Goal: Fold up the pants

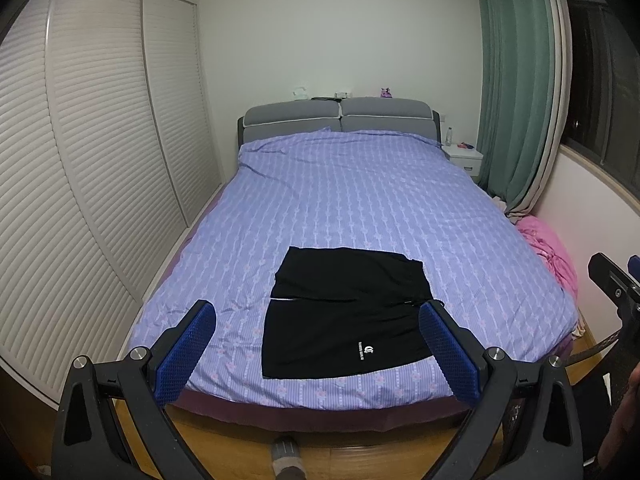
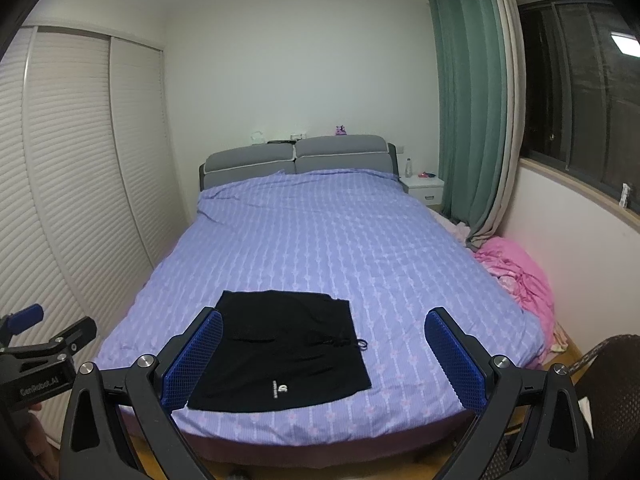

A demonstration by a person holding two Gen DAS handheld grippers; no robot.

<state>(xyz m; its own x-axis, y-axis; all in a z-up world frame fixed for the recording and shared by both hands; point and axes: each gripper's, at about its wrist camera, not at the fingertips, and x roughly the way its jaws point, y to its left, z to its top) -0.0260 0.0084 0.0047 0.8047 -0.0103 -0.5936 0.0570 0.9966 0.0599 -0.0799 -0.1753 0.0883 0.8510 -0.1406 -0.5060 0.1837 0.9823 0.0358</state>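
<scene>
At the lower centre of both views, black pants (image 1: 344,312) lie flat on the bed (image 1: 360,200).
Left tongs (image 1: 318,328) and right tongs (image 2: 324,340) hang wide apart and empty above the bed's near edge, probably lining up a grip.
</scene>
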